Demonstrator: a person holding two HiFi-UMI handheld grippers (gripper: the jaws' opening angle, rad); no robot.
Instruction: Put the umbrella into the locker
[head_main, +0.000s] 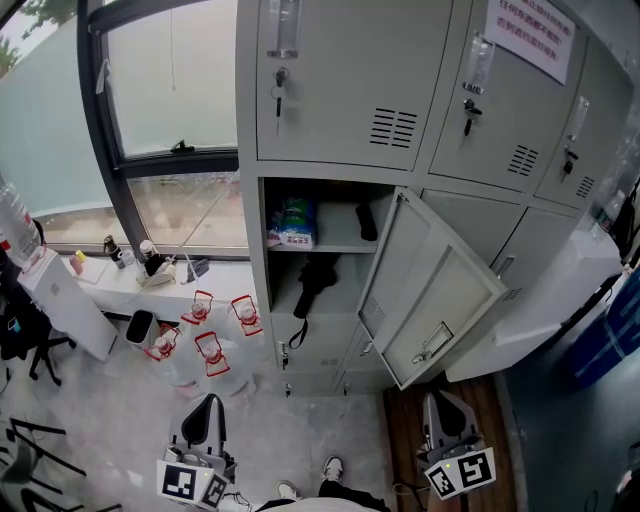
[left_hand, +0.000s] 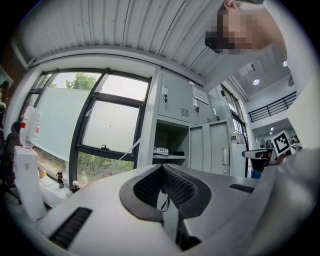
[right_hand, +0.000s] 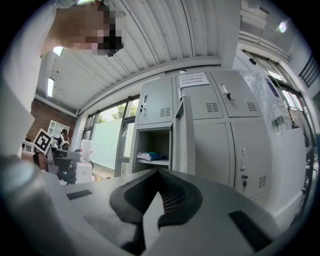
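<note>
The black folded umbrella (head_main: 315, 280) lies inside the open locker (head_main: 262, 300), in the compartment under its shelf, and its strap (head_main: 297, 335) hangs over the front edge. In the left gripper view that strap (left_hand: 164, 204) shows through the gap below the pads. The locker door (head_main: 435, 300) swings out to the right. My left gripper (head_main: 205, 415) (left_hand: 162, 167) is low in the head view, well short of the locker, shut with nothing in it. My right gripper (head_main: 445, 415) (right_hand: 159, 171) hovers below the door, its pads together and empty.
The locker's upper shelf holds a blue-green package (head_main: 292, 225) and a dark object (head_main: 366, 222). Several water jugs with red handles (head_main: 210, 350) stand on the floor left of the locker. A window sill (head_main: 120, 280) with small bottles runs along the left.
</note>
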